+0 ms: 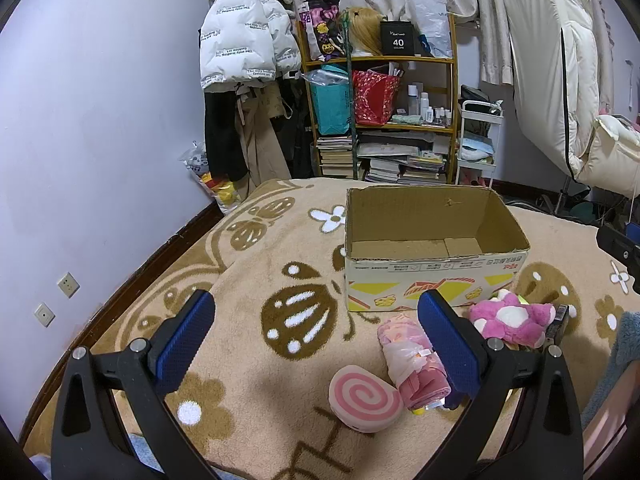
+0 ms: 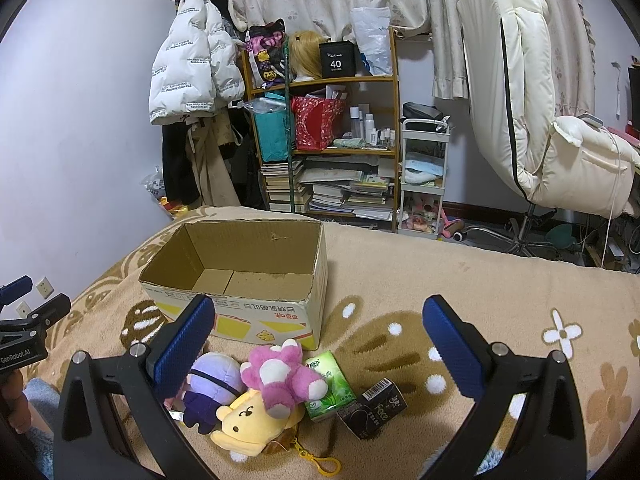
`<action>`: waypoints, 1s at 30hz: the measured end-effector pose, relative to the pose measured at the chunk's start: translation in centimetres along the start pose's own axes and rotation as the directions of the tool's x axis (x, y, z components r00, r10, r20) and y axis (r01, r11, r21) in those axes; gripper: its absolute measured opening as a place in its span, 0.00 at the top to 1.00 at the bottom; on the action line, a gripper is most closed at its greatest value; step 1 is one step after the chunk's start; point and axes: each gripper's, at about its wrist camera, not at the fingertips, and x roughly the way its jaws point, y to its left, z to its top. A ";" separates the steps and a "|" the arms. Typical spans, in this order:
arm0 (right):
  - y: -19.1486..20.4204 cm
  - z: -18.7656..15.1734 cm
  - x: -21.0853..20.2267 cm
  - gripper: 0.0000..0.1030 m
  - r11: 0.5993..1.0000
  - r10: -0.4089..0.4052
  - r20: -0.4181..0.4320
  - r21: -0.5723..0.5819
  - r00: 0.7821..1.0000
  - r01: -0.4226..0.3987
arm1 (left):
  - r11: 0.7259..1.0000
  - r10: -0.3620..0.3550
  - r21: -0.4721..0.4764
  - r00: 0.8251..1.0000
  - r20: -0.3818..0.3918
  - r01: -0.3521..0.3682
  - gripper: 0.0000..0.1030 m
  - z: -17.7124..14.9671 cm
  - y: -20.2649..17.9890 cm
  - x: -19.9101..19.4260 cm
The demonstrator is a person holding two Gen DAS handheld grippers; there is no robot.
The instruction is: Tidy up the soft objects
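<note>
Big beige flower-patterned blanket [image 2: 460, 280] with an open empty cardboard box [image 2: 256, 264] on it, pink plush flower [image 2: 280, 376] and swirly pink round cushion [image 1: 364, 400] lying just in front; left gripper [image 1: 316, 336] and right gripper [image 2: 316, 340] both spread wide, holding nothing

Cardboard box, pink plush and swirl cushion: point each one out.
cardboard box [image 1: 420, 276]: left wrist view, printed front wall.
pink plush [image 2: 280, 376]: right wrist view, its body.
swirl cushion [image 1: 362, 398]: left wrist view, spiral face.

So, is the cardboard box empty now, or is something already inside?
Empty. Both wrist views look into the cardboard box and show only its bare floor flaps; the toys lie outside it.
</note>
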 end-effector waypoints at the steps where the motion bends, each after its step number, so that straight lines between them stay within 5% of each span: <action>1: 0.1 0.1 0.1 0.00 1.000 0.000 -0.001 -0.004 1.000 0.000 | 1.000 0.001 0.000 1.000 0.000 -0.001 0.02 0.0 0.0 0.0; 30: 0.0 0.2 0.2 0.00 1.000 -0.002 -0.003 -0.003 1.000 0.002 | 1.000 0.000 0.003 1.000 -0.005 0.000 0.02 -0.2 -0.1 0.3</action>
